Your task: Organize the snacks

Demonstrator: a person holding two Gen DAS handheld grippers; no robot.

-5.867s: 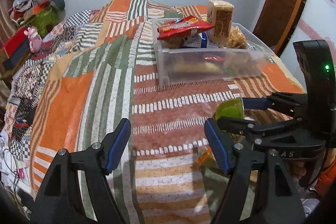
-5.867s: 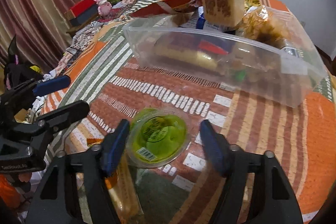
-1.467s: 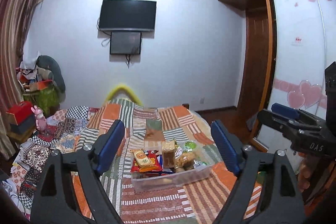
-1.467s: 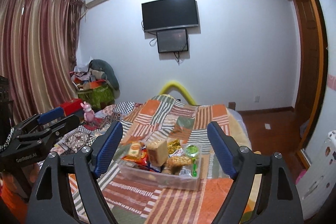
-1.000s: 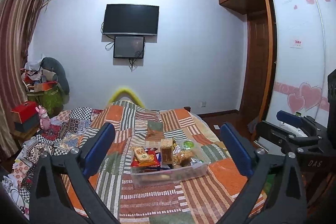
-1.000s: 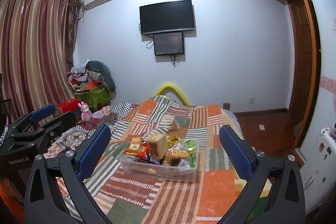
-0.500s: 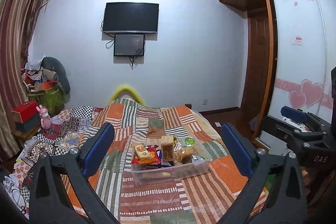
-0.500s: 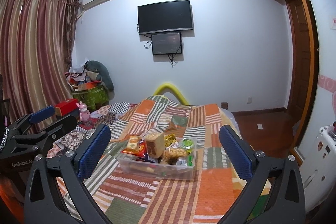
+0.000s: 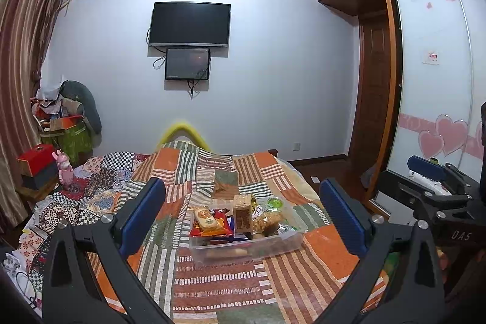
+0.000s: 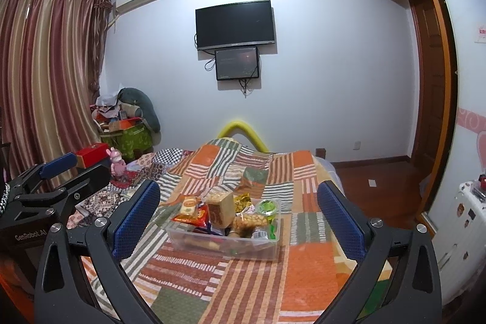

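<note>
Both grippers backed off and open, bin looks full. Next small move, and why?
Probably none beyond lowering both to rest. The left gripper and right gripper are open, empty and well back from the bin, which holds every snack in view; none shows loose on the blanket.

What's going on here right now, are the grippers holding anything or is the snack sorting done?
Neither is holding anything. The left gripper and right gripper are both open and held back from the bed, well short of the clear bin. The bin sits on the patchwork blanket, already packed with snacks, including a green cup and a tan biscuit pack. No loose snacks show on the blanket.
</note>
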